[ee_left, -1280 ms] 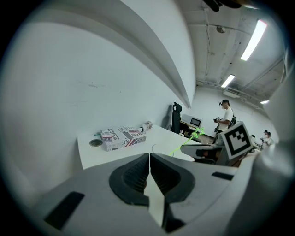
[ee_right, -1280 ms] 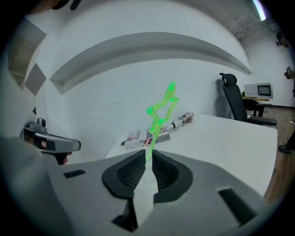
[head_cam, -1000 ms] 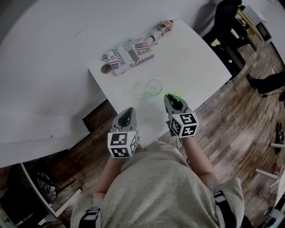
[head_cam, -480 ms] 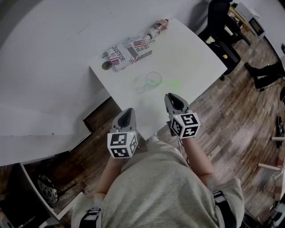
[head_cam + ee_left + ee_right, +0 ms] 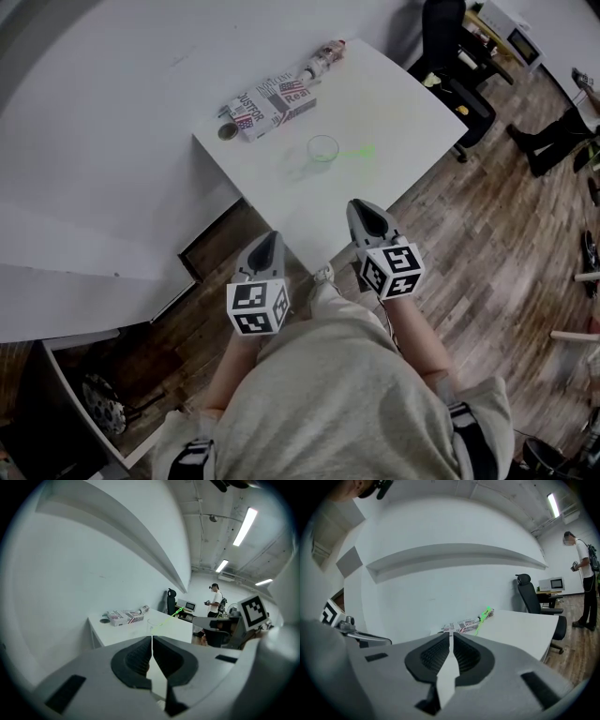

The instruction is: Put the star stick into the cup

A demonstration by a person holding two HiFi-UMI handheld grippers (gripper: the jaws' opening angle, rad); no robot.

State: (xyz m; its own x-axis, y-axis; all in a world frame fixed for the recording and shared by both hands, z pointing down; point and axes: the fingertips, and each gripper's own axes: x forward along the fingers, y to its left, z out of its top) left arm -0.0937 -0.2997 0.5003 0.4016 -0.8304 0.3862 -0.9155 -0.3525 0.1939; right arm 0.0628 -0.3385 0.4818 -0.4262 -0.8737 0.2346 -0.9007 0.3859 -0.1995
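Star stick (image 5: pixel 359 152) leans from the cup (image 5: pixel 322 147), beside a box (image 5: pixel 272 103) printed "Real". At the counter (image 5: pixel 403 103) edge, the left hand-held gripper (image 5: pixel 268 236) and right hand-held gripper (image 5: pixel 360 208) hover with jaws closed, empty.

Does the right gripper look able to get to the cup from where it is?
Probably yes, after a move forward: the right gripper hangs near the table corner, jaws together and empty, and only bare tabletop lies between it and the cup.

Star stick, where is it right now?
In the head view the green star stick stands in the clear cup on the white table, leaning out to the right, just this side of the printed box.
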